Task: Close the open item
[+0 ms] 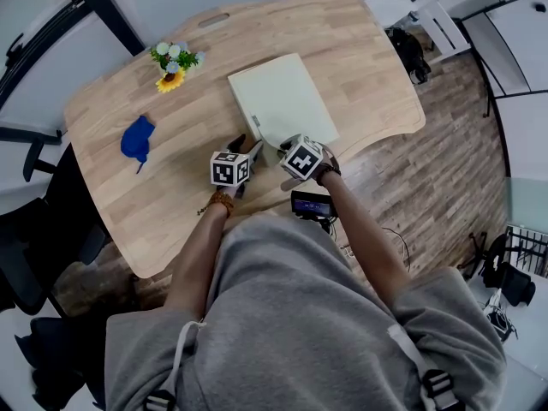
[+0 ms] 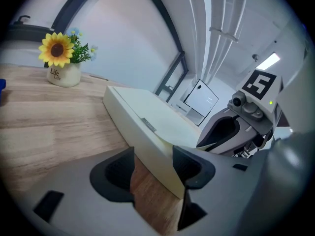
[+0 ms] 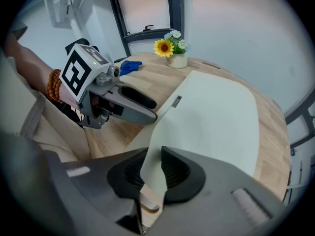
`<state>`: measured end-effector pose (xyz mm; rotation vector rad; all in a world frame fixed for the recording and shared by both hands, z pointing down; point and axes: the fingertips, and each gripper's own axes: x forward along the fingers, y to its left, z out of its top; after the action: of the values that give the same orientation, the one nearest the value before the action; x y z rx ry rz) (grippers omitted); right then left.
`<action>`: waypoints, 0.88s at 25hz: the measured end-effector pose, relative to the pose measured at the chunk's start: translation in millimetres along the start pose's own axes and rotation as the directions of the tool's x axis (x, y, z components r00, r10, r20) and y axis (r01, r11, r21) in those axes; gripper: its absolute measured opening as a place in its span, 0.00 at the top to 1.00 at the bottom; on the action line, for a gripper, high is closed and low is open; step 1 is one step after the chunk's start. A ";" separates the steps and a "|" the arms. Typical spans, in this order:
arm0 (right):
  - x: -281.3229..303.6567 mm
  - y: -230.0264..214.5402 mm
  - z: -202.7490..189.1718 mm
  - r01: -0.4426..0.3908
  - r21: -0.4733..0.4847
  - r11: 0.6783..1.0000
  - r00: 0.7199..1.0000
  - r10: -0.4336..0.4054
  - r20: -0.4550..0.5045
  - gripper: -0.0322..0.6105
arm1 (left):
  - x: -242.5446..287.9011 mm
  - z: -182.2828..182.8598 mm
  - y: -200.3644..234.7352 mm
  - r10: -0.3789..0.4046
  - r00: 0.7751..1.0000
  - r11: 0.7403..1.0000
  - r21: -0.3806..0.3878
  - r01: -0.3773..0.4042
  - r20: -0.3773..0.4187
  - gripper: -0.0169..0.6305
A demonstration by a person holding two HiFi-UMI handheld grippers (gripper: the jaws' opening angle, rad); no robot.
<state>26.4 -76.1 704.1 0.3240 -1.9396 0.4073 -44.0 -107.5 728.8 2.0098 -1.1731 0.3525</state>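
Observation:
A flat cream box (image 1: 282,97) lies on the wooden table (image 1: 163,212), its near end toward me. My left gripper (image 1: 248,148) stands open at the box's near left corner. In the left gripper view the corner (image 2: 162,156) sits between the jaws of the left gripper (image 2: 153,163), against the right pad, with bare wood showing beside the left pad. My right gripper (image 1: 287,144) is at the near edge. In the right gripper view, the right gripper (image 3: 150,173) is shut on the box's thin cream flap (image 3: 153,146), which rises from the lid (image 3: 216,112).
A small pot of sunflowers (image 1: 174,65) stands at the table's far left, and a blue cloth (image 1: 137,138) lies left of the grippers. The table's front edge curves just below my hands, with a dark device (image 1: 311,204) under it. Chairs stand at the left.

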 end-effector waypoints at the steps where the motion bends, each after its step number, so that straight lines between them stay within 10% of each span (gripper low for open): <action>1: 0.7 0.2 0.7 -0.002 0.000 1.000 1.000 0.002 0.001 0.85 | 0.3 -0.1 0.1 -0.002 1.000 1.000 0.000 0.002 0.001 0.61; 17: 10.2 3.7 0.2 -0.013 -0.011 1.000 0.999 0.013 -0.031 0.83 | 0.6 -1.3 -0.2 -0.013 1.000 1.000 -0.026 0.013 0.000 0.61; 22: 10.9 3.7 1.0 -0.012 -0.012 1.000 0.999 0.012 -0.031 0.83 | -1.3 28.8 29.0 0.033 0.992 0.971 -0.239 -0.003 0.125 0.61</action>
<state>19.9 -73.5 713.3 0.2963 -1.9136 0.4060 -72.7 -136.0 722.8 1.8342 -1.2501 0.0865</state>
